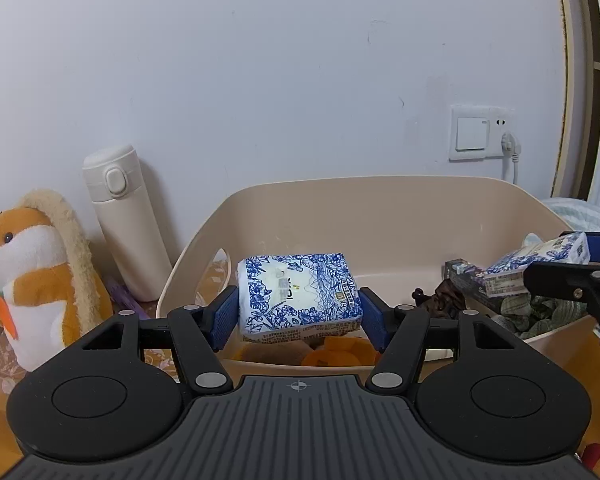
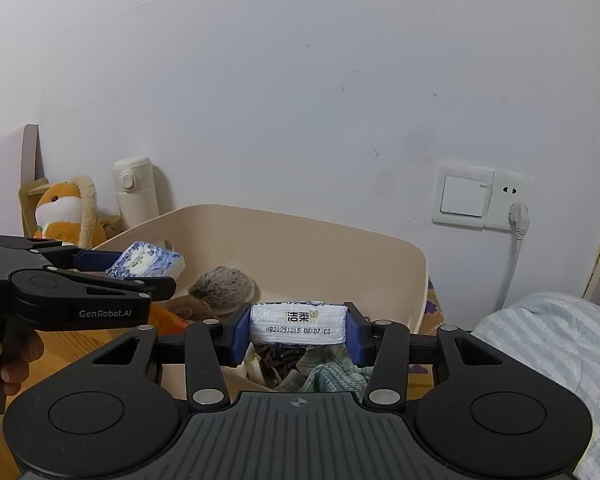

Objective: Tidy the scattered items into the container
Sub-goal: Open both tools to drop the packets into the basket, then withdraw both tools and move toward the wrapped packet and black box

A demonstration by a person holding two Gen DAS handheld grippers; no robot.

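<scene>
My left gripper (image 1: pixel 300 312) is shut on a blue-and-white tissue pack (image 1: pixel 296 292), its blue pads (image 1: pixel 224 316) pressing both sides. It holds the pack above the near left part of the beige tub (image 1: pixel 340 188). My right gripper (image 2: pixel 298 332) is shut on a second tissue pack (image 2: pixel 298 322), seen end-on over the tub (image 2: pixel 320 240). In the left wrist view the right gripper (image 1: pixel 568 264) and its pack (image 1: pixel 540 260) hang over the tub's right side. The right wrist view shows the left gripper (image 2: pixel 140 270) with its pack (image 2: pixel 146 260) over the left rim.
Inside the tub lie a furry brown toy (image 2: pixel 224 288), orange pieces (image 1: pixel 340 354), a dark clip (image 1: pixel 444 296) and a checked cloth (image 1: pixel 540 312). A white flask (image 1: pixel 124 224) and a plush hamster (image 1: pixel 32 280) stand left of it. A wall socket with plug (image 2: pixel 516 216) and striped bedding (image 2: pixel 548 344) are on the right.
</scene>
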